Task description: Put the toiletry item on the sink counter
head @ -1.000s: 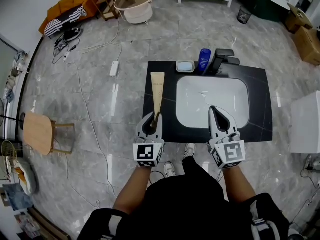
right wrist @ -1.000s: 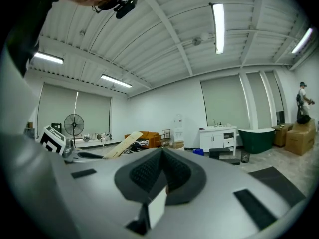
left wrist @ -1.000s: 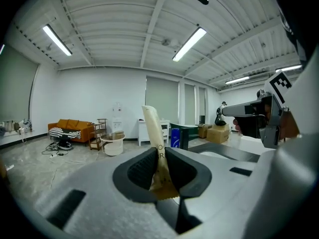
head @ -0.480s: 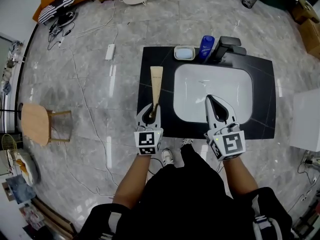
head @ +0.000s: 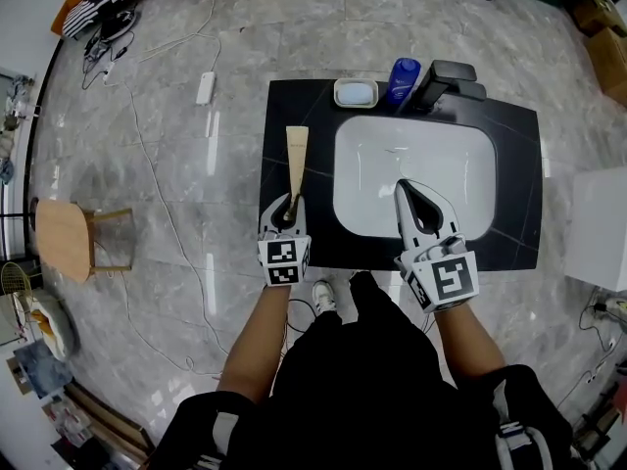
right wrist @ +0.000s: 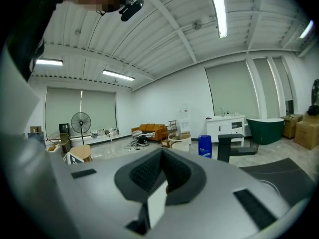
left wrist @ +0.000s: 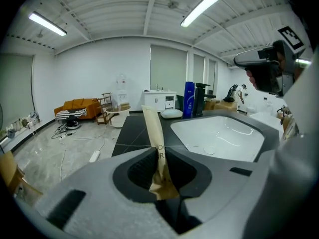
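Far left, we see a wooden chair [head: 64,238] and a power strip [head: 205,87] with cables on the grey marble floor [head: 176,213]. Our left gripper [head: 291,204] is clamped on one end of the tan toiletry tube [head: 296,160]. The tube sticks forward from the jaws over the left strip of the black sink counter [head: 284,106], just beside the white basin [head: 431,155]. Behind the basin stand a soap dish [head: 356,93], a blue bottle [head: 402,71] and a faucet [head: 446,81]. Our right gripper [head: 402,186] is over the basin, jaws together, empty.
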{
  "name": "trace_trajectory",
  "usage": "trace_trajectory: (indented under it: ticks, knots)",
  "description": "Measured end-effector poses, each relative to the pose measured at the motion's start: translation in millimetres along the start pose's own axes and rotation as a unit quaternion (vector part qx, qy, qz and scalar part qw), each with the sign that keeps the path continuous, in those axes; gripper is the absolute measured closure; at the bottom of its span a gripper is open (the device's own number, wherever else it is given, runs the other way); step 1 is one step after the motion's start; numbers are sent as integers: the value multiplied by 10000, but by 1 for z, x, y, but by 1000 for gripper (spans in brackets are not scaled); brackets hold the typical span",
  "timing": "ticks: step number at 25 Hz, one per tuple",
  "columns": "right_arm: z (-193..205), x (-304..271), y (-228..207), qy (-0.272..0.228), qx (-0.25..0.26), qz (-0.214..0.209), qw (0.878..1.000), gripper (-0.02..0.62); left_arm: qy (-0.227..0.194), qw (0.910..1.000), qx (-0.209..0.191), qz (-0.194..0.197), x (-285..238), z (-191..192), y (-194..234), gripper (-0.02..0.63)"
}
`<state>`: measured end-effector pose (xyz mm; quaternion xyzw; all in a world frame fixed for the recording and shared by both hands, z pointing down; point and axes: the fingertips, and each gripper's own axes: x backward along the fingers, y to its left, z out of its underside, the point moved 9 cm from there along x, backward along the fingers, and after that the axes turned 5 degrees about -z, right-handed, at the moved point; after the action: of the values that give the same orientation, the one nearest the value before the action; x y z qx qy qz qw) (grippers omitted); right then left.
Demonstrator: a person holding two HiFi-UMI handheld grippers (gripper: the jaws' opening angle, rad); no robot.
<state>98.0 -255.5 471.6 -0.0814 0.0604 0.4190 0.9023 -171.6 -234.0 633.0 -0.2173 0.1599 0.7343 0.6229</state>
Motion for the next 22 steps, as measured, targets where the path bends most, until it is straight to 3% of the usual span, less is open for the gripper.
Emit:
trace_trajectory:
  ticks: [11, 16, 22]
  knots:
    - [6, 4, 10, 73, -73, -225, 9997, 591, 557, 9984, 45, -73, -25, 12, -5, 540]
    - [8, 7, 13, 105, -83, -228, 9997, 591, 617, 9980, 110, -105, -29, 14, -2, 535]
    - [5, 8, 15, 76, -64, -196, 9998, 591, 557, 9983, 173, -43, -28, 13, -5, 460]
